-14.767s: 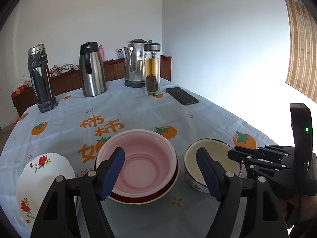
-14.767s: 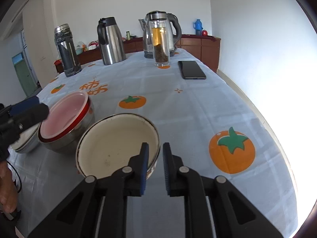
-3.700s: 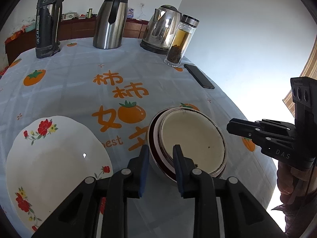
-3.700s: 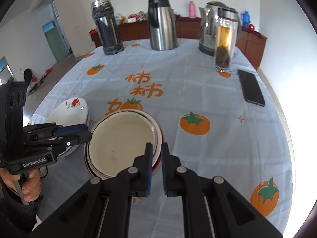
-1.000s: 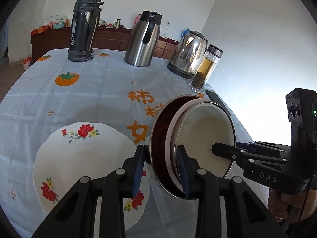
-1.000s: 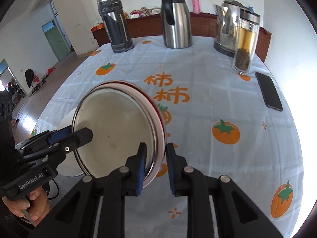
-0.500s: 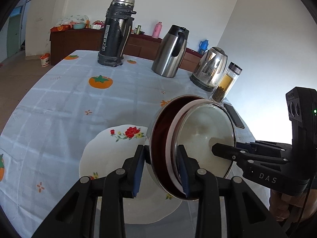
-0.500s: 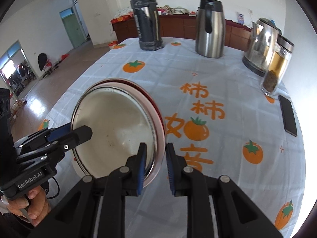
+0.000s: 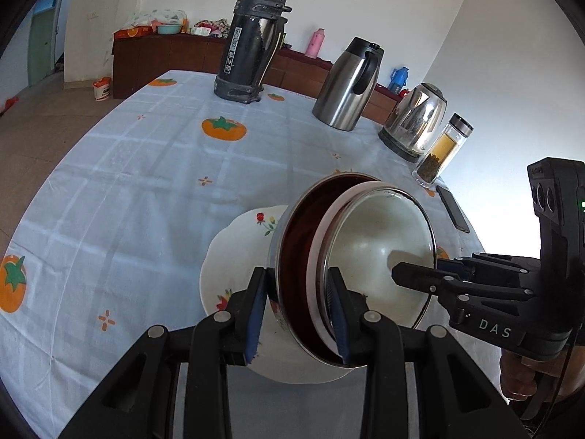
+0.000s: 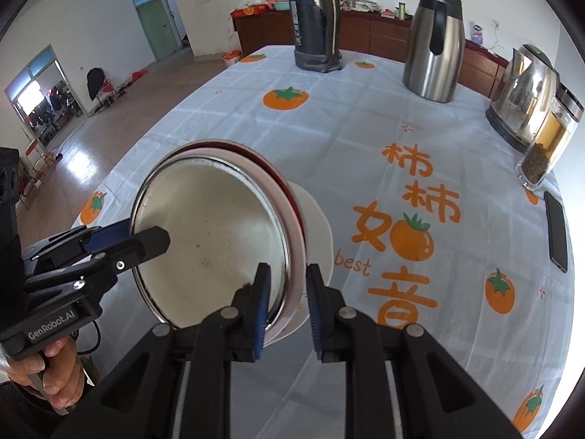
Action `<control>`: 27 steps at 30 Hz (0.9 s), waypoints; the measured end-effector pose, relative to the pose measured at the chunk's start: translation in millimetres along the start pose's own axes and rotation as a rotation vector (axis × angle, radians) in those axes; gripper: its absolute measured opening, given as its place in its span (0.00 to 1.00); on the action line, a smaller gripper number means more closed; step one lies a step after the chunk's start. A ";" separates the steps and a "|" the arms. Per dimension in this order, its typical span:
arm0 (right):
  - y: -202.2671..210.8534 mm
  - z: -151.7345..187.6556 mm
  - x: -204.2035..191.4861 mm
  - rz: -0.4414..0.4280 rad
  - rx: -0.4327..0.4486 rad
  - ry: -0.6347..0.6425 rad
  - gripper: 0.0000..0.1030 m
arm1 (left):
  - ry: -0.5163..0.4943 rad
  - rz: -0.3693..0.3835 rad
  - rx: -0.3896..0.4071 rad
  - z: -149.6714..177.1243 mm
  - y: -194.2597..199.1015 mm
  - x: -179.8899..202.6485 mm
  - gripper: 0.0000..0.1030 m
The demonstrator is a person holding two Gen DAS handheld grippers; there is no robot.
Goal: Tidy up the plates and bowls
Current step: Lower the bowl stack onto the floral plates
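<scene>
Left wrist view: nested stack of three bowls (image 9: 351, 256) — steel outside, pink in the middle, cream enamel inside — was held tilted over the white floral plate (image 9: 234, 252).

The left gripper (image 9: 298, 307) had its jaws clenched across the stack's rim at 6 o'clock, and the right gripper (image 10: 287, 305) pinched the rim opposite. Judged best: level both hands together, centre the stack above the plate on the persimmon-print surface (image 9: 128, 183), lower evenly, and release only once the base sat flat, lest the inner bowls slide.
</scene>
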State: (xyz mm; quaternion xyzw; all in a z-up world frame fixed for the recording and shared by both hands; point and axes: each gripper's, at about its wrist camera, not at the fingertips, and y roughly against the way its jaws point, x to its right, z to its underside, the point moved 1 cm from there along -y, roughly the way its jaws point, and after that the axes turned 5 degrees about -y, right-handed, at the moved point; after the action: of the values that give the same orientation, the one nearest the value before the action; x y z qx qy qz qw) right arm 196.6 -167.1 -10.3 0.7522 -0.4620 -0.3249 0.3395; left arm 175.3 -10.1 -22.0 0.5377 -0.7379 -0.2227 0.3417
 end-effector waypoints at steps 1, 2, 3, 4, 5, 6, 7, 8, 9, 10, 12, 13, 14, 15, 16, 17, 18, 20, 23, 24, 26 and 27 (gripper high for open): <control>-0.9 0.3 -1.2 0.001 -0.005 0.004 0.19 | 0.005 0.000 -0.005 0.8 -0.9 -1.3 0.34; -2.0 0.6 -2.5 0.002 -0.011 0.009 0.19 | 0.011 0.000 -0.010 1.7 -1.8 -2.3 0.34; -3.8 0.9 -3.4 0.004 -0.020 0.014 0.19 | 0.015 0.001 -0.015 2.6 -2.5 -3.0 0.34; -4.9 0.8 -3.9 0.004 -0.026 0.016 0.19 | 0.019 0.001 -0.022 3.4 -3.5 -3.8 0.34; -6.6 0.6 -3.9 0.003 -0.035 0.018 0.19 | 0.022 0.001 -0.026 4.2 -3.8 -4.1 0.34; -7.8 0.2 -3.6 0.001 -0.041 0.019 0.19 | 0.023 -0.001 -0.031 5.0 -4.5 -4.6 0.34; -9.6 -0.7 -3.6 -0.001 -0.051 0.021 0.19 | 0.024 -0.001 -0.036 5.7 -4.6 -5.2 0.34; -11.0 -1.5 -3.7 -0.003 -0.059 0.024 0.19 | 0.025 -0.003 -0.042 6.3 -5.0 -5.5 0.34; -12.7 -2.7 -3.7 -0.005 -0.070 0.027 0.19 | 0.026 -0.002 -0.048 7.0 -5.3 -5.7 0.34; -13.7 -3.7 -3.4 -0.005 -0.077 0.030 0.19 | 0.029 0.001 -0.054 7.4 -5.8 -6.2 0.34; -16.7 -6.5 -4.0 0.003 -0.090 0.041 0.19 | 0.034 0.006 -0.068 8.4 -7.9 -7.5 0.34; -18.2 -7.5 -4.4 0.007 -0.098 0.046 0.19 | 0.038 0.008 -0.075 8.9 -9.3 -8.7 0.34; -19.9 -8.5 -4.6 0.007 -0.107 0.048 0.19 | 0.043 0.009 -0.080 9.2 -10.6 -10.0 0.34; -21.6 -9.0 -4.2 0.005 -0.116 0.050 0.19 | 0.050 0.012 -0.089 9.8 -12.5 -11.6 0.34; -23.0 -9.6 -3.6 0.002 -0.123 0.049 0.20 | 0.055 0.016 -0.094 10.4 -13.6 -12.7 0.34; -24.5 -10.2 -2.9 0.002 -0.129 0.048 0.20 | 0.058 0.020 -0.099 10.9 -14.6 -13.4 0.34; -25.5 -10.4 -2.5 0.004 -0.133 0.049 0.20 | 0.060 0.025 -0.106 11.6 -15.4 -13.8 0.34; -27.3 -11.4 -1.7 0.008 -0.135 0.051 0.20 | 0.059 0.028 -0.107 12.1 -15.3 -13.7 0.34; -28.9 -13.3 -1.5 0.008 -0.138 0.054 0.20 | 0.056 0.027 -0.107 10.7 -14.9 -13.1 0.34; -29.6 -13.8 -1.2 0.008 -0.141 0.054 0.20 | 0.054 0.026 -0.107 10.2 -14.7 -12.9 0.34; -31.8 -15.6 0.4 0.008 -0.148 0.055 0.20 | 0.051 0.027 -0.106 9.4 -14.6 -12.3 0.34; -32.4 -16.0 1.1 0.008 -0.149 0.055 0.20 | 0.048 0.027 -0.105 9.0 -14.8 -11.8 0.34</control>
State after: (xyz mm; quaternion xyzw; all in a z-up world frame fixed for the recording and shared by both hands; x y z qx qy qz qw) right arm 225.1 -153.6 -27.8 0.7316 -0.4299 -0.3364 0.4084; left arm 180.3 -4.1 -41.5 0.5143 -0.7238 -0.2435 0.3902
